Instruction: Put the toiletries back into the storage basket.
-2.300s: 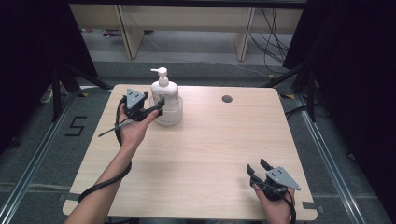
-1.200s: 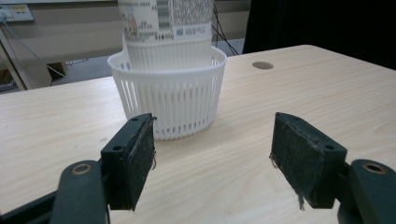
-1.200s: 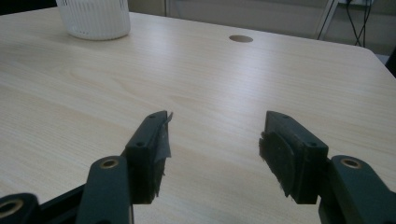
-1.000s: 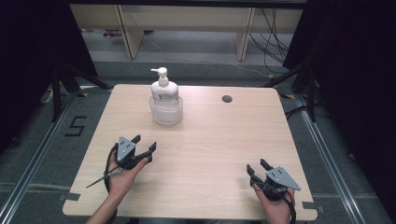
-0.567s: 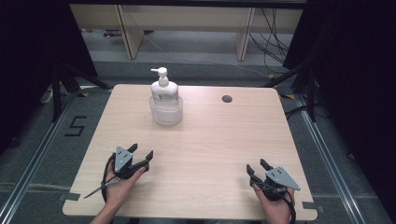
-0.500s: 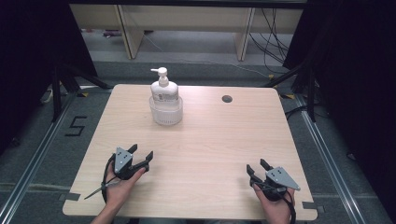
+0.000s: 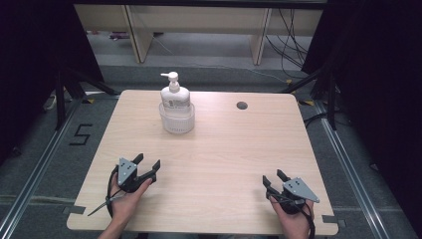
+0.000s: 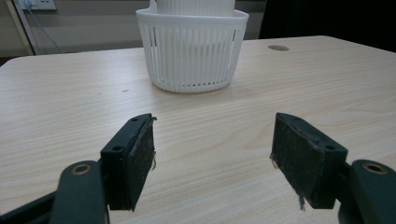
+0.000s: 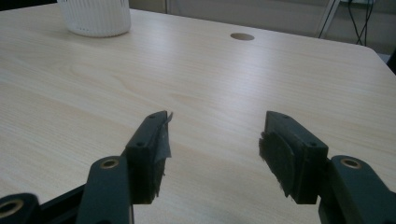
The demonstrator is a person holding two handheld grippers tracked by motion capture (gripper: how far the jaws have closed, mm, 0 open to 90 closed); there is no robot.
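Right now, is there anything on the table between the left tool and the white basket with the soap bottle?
No. Bare table lies between the open left tool and the white basket holding the soap bottle.

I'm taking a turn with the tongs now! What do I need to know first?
Left tongs: open, holding nothing, near the table's front left edge.
Right tongs: open, holding nothing, near the front right edge.
Soap bottle: upright inside the white basket, at the back of the table, left of the round hole.
Done: bottle sits in the basket, both tongs well clear of it.
Left: probably nothing with the bottle; if you must move it, the left tongs are nearer.
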